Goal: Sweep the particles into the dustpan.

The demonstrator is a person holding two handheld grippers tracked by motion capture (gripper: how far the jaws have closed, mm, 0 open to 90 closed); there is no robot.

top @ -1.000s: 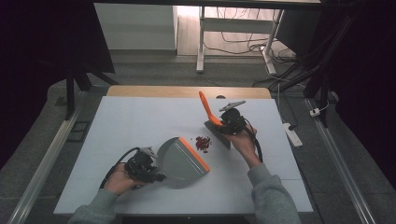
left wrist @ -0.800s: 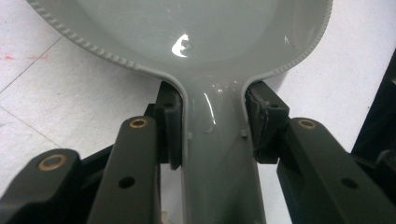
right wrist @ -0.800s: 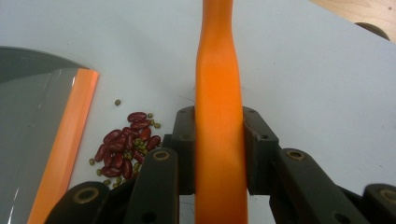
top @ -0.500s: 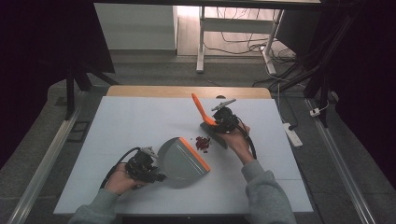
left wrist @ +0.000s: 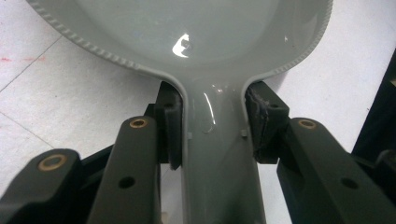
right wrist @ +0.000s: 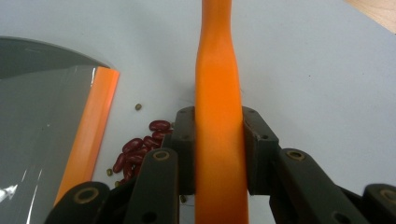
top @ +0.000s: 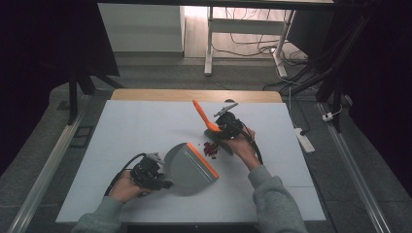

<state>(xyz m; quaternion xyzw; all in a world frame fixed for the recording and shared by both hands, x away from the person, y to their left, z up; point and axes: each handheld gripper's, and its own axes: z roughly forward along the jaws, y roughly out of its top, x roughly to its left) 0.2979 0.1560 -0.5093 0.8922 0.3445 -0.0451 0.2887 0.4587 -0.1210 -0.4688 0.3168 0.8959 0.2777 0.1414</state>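
1. High view: a white bench (top: 145, 126) with a wooden far edge carries one grey dustpan (top: 187, 167) with an orange lip, lying at lower centre. The left claw (top: 160, 180) grips its handle from the lower left. Just right of the lip sits one small heap of dark red beans (top: 211, 148). The right claw (top: 221, 132) holds one brush with an orange handle (top: 201, 114) that slants toward the upper left, directly behind the heap.

2. Left gripper view: the dustpan's glossy, smooth grey handle (left wrist: 215, 154) runs up the middle and widens into a pan with a ribbed rim. Both black pads (left wrist: 172, 126) press its sides, closed tight on it.

3. Right gripper view: the smooth orange handle (right wrist: 218, 121) rises at centre, clamped between both pads. At lower left lie the kidney-shaped beans (right wrist: 137, 149) with a few tiny greenish ones, touching nothing; the flat orange lip (right wrist: 91, 130) stands just beside them.
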